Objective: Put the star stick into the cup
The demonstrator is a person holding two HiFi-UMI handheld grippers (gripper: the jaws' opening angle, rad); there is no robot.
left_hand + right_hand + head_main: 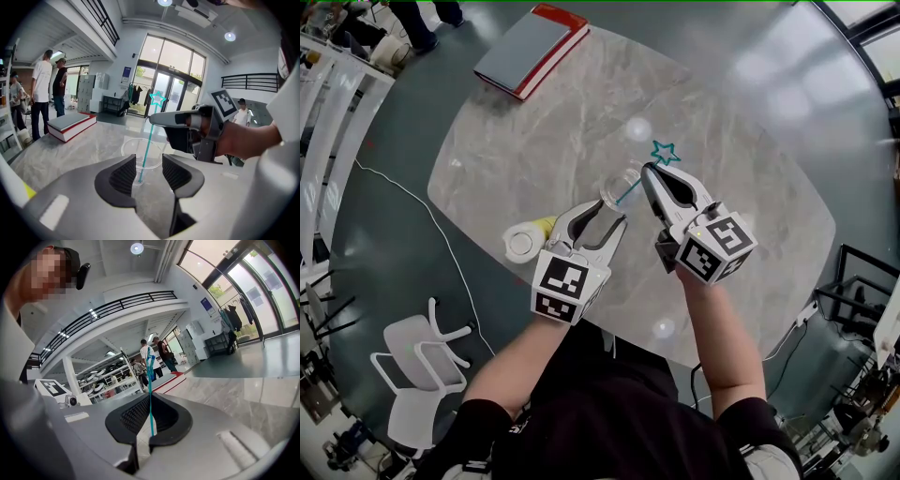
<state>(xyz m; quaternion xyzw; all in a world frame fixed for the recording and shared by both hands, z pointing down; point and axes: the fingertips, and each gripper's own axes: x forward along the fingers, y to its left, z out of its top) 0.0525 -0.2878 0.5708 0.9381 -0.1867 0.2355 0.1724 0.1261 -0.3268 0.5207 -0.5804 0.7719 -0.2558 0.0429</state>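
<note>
Left gripper (pixel 614 211) is held over the near half of the grey marble-patterned table (pixel 516 141), with its jaws spread wide. The left gripper view shows the clear plastic cup (pixel 140 150) standing upright just beyond the jaw tips, in line with the gap. The pads do not press on its wall.

Right gripper (pixel 652 173) is held just to the right of the left one. Its jaws are pressed together on the thin teal stick with a star-shaped outline at its top (pixel 151 404), gripping the shaft below the star. The stick slants from the right gripper down through the mouth of the cup, and its lower end is inside, near the base. The star stays above the rim, on the far side of the cup.

The cup stands near the middle of the table. A round white and yellow object (pixel 525 242), of a kind that cannot be told, lies toward the near left edge, apart from the left gripper. A closed book with a grey cover and red edging (pixel 530 47) lies at the far left edge, well apart from the cup.
</note>
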